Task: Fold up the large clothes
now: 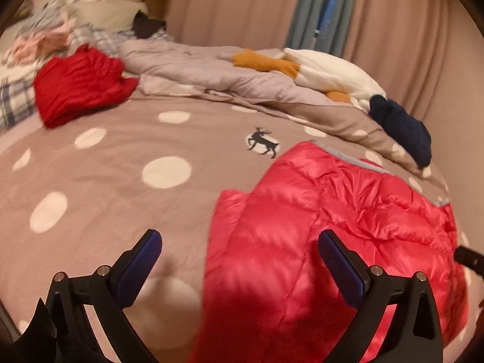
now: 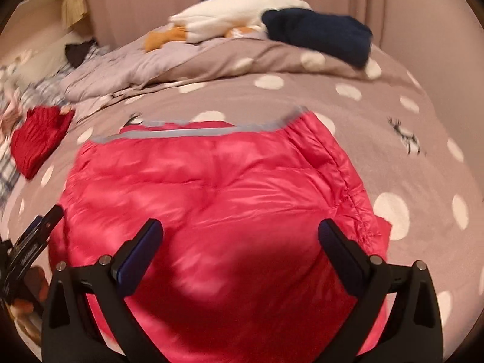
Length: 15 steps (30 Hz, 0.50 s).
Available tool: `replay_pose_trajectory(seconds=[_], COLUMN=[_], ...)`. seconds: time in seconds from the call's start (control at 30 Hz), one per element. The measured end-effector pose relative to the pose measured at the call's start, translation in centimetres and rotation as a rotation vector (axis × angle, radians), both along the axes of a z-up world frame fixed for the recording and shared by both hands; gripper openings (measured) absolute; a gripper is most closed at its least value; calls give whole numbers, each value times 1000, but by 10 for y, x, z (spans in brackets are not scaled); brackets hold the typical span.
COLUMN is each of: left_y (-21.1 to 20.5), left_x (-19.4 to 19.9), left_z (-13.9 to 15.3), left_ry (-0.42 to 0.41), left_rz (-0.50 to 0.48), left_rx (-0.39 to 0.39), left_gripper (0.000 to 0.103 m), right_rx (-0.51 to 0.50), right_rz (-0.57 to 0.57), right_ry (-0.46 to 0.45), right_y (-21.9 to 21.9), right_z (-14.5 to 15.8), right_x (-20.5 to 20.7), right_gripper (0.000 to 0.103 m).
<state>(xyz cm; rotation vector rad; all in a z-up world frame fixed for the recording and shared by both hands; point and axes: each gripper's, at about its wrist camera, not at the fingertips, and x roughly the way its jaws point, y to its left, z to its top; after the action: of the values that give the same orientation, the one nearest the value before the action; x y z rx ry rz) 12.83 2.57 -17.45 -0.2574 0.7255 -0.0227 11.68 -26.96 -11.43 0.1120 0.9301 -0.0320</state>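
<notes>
A shiny pink-red puffer jacket (image 1: pixel 348 227) with a grey trim lies folded on the dotted bedspread (image 1: pixel 121 157). My left gripper (image 1: pixel 239 242) hovers open over the jacket's left edge, nothing between its blue pads. In the right wrist view the same jacket (image 2: pixel 211 187) fills the middle, its grey hem (image 2: pixel 187 133) at the far side. My right gripper (image 2: pixel 240 236) stands open just above the jacket's near part, holding nothing. The left gripper (image 2: pixel 33 242) shows at the left edge of the right wrist view.
A folded dark red garment (image 1: pixel 78 84) lies at the far left of the bed. A rumpled grey quilt (image 1: pixel 196 69), a white and orange plush toy (image 1: pixel 317 69) and a navy garment (image 1: pixel 399 127) lie along the far side. Curtains (image 1: pixel 242 6) hang behind.
</notes>
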Motion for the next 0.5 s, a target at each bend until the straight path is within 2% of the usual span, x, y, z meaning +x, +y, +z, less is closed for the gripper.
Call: replay_pose_trajectory(seconds=[0.13, 0.23, 0.27, 0.37, 0.43, 0.5], left_y=[15, 18, 18, 23, 26, 22], left_x=[-11, -13, -12, -9, -12, -12], left_z=[-13, -36, -42, -60, -58, -57], left_ry=[48, 122, 151, 210, 185, 199], left_rz=[53, 27, -3, -73, -75, -93], left_rx=[-92, -172, -218, -445, -468, -449], left_gripper=[102, 102, 102, 102, 102, 102], right_rx=[-10, -31, -17, 33, 51, 0], right_rz=[56, -17, -34, -44, -55, -37], right_ry=[51, 119, 138, 185, 226, 273], right_y=[19, 18, 16, 11, 9, 17], right_z=[0, -19, -28, -48, -62, -72], right_x=[-8, -7, -6, 2, 12, 23], right_gripper=[103, 103, 103, 103, 103, 103])
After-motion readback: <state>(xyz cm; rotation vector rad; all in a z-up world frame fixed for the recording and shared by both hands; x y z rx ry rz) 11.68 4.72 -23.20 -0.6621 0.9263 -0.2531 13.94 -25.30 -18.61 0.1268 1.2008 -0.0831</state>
